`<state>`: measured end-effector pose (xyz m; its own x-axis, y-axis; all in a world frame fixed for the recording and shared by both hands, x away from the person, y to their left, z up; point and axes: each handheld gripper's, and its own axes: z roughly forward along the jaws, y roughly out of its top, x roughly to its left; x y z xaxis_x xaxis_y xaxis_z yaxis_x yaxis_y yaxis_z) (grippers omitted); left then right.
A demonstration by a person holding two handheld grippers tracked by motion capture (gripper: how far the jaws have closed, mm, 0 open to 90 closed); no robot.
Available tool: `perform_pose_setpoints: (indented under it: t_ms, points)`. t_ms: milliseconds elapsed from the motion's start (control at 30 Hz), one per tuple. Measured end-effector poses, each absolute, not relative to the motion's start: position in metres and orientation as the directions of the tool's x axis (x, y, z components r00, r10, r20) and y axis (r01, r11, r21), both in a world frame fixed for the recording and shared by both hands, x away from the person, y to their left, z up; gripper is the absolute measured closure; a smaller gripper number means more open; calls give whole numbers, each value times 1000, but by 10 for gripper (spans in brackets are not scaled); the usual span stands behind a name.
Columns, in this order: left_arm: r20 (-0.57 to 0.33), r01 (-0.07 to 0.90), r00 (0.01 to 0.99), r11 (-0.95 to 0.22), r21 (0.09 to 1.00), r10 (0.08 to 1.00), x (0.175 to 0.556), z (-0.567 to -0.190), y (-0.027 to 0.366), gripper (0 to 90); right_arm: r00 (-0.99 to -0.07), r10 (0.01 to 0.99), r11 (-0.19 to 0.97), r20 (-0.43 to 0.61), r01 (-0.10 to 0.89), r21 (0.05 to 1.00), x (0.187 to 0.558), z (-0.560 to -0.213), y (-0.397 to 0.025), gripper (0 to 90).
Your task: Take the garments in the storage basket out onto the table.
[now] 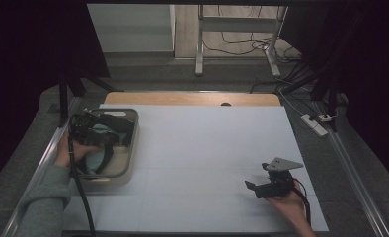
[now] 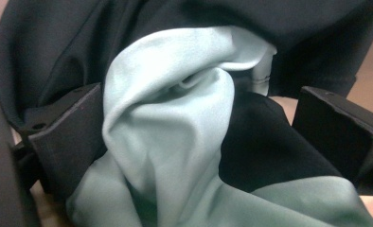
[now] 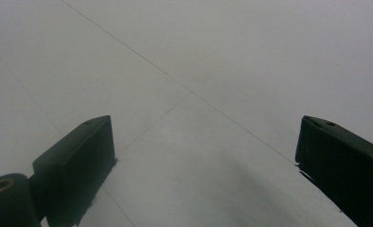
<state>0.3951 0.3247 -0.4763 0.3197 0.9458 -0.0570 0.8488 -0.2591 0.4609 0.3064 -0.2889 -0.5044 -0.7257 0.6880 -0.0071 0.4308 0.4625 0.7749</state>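
Observation:
A cream plastic tub [image 1: 132,157] stands at the table's left edge and holds a pale green cloth [image 1: 101,131] and a black cloth [image 1: 121,124]. My left gripper [image 1: 103,147] reaches down into the tub, held by a hand in a green sleeve. In the left gripper view its jaws stand wide apart around a raised fold of the pale green cloth [image 2: 165,118], with the black cloth [image 2: 270,156] behind and beside it. My left gripper [image 2: 199,92] is open. My right gripper [image 1: 257,177] rests low over the white table at the right front, open [image 3: 206,123], with nothing between its jaws.
A white sheet [image 1: 207,148] covers the table, with a wooden strip [image 1: 182,98] showing at the far edge. Beyond the table are metal frame legs [image 1: 200,49] and cables; a power strip [image 1: 317,123] lies on the floor at the right. Dark curtains hang on both sides.

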Motion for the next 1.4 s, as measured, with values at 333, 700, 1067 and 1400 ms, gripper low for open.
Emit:
perform_pose_setpoints:
  t_ms: [333,700,1067,1400]
  points:
    - [-51,866,329,-280,415,943,397,-483,320,157,-724,689,466,-11,431,773,306,-504,-289,54]
    - [-53,871,337,-290,396,940,395,-484,326,589,-717,697,463,-17,432,774,305,-503,-289,54]
    - [-23,837,356,-308,452,934,386,-474,323,700,-717,697,462,-11,437,772,306,-503,-290,54]
    - [-25,801,354,-289,524,935,373,-458,320,719,-716,699,455,-5,439,775,306,-504,-291,55]
